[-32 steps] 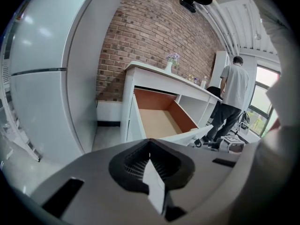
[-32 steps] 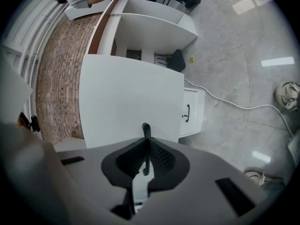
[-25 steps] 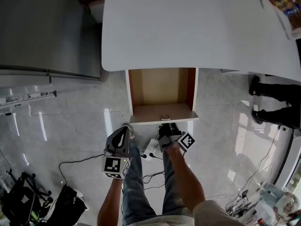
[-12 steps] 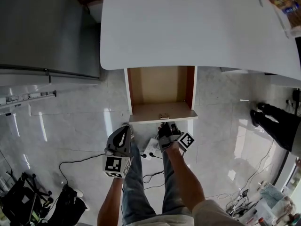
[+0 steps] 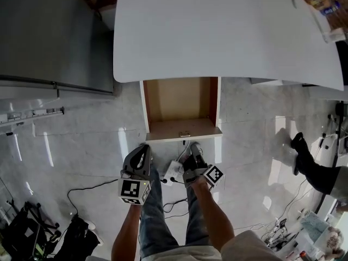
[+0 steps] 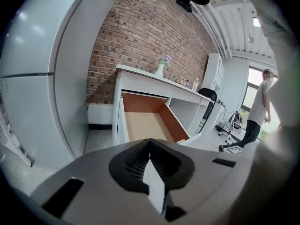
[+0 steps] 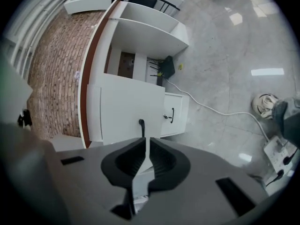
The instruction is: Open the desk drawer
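The white desk [image 5: 217, 31] has its drawer [image 5: 163, 130] pulled out, and the brown inside is bare. A small handle [image 5: 185, 134] sits on the drawer front. My right gripper [image 5: 191, 155] hangs a little below that front, apart from it. Its jaws are closing, with only a thin gap and nothing between them. In the right gripper view the black handle [image 7: 141, 124] stands just beyond the right gripper [image 7: 144, 157]. My left gripper [image 5: 143, 150] is lower left of the drawer, shut and empty. The left gripper [image 6: 150, 159] looks into the drawer [image 6: 145, 125].
A grey fridge [image 5: 49, 37] stands left of the desk. A power strip [image 5: 174, 172] and cables lie on the tiled floor between my grippers. Another person's legs [image 5: 315, 170] are at the right. A black bag [image 5: 32, 232] sits at lower left.
My right gripper let go of the drawer handle and drew back a little from the drawer front. The other person's legs shifted at the right. The left gripper stayed put.
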{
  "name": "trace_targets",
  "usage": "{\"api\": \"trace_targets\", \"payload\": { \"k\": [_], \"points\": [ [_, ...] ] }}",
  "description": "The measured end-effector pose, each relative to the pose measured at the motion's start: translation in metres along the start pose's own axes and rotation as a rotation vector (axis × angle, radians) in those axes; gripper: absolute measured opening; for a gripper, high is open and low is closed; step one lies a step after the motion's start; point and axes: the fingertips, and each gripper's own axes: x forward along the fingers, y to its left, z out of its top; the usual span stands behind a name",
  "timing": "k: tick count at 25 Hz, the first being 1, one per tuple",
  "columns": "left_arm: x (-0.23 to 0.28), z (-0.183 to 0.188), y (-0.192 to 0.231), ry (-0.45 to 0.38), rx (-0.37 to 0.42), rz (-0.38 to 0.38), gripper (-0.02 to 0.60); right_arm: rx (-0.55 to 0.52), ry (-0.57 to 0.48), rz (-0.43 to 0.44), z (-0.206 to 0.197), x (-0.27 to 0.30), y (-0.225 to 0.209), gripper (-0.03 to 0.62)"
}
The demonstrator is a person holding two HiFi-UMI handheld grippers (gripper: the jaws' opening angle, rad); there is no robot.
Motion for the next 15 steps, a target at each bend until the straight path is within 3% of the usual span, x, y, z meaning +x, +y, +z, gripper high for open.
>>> {"api": "trace_targets", "payload": {
  "k": [2, 9, 12, 15],
  "points": [
    [-0.001, 0.005, -0.004, -0.003, 0.001, -0.002, 0.012, -0.047, -0.005, 0.011, 0.005, -0.010, 0.015, 0.020],
    [-0.007, 0.043, -0.024, -0.038, 0.021, -0.014, 0.012, -0.075, -0.039, 0.064, 0.023, -0.029, 0.066, 0.017],
    [-0.016, 0.069, -0.035, -0.055, 0.042, -0.024, 0.012, -0.304, -0.007, -0.019, 0.035, -0.041, 0.095, 0.017],
    [-0.024, 0.098, -0.044, -0.080, 0.055, -0.029, 0.012, -0.594, 0.037, 0.018, 0.038, -0.040, 0.157, 0.017]
  ]
}}
